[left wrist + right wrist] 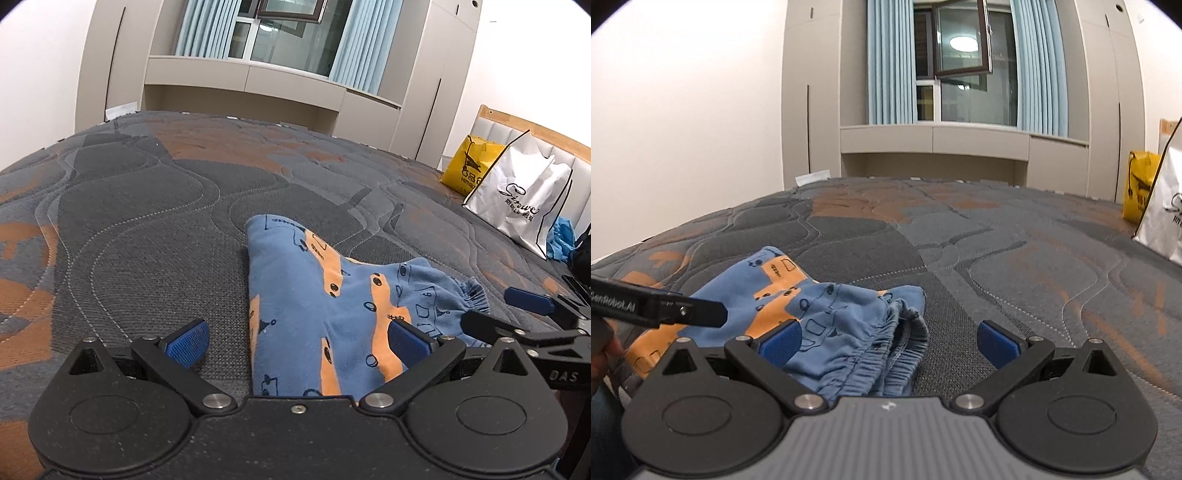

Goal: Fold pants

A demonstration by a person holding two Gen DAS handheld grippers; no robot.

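Lying folded, pants (325, 295) beside bags (524, 199)

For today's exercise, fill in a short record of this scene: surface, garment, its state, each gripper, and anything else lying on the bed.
surface: quilted grey and orange mattress
garment: blue pants with orange print
garment state: folded into a compact bundle, elastic waistband bunched on the right side
left gripper: jaws open, over the pants, holding nothing
right gripper: jaws open, at the waistband, holding nothing
other items: yellow bag and white bag by the headboard
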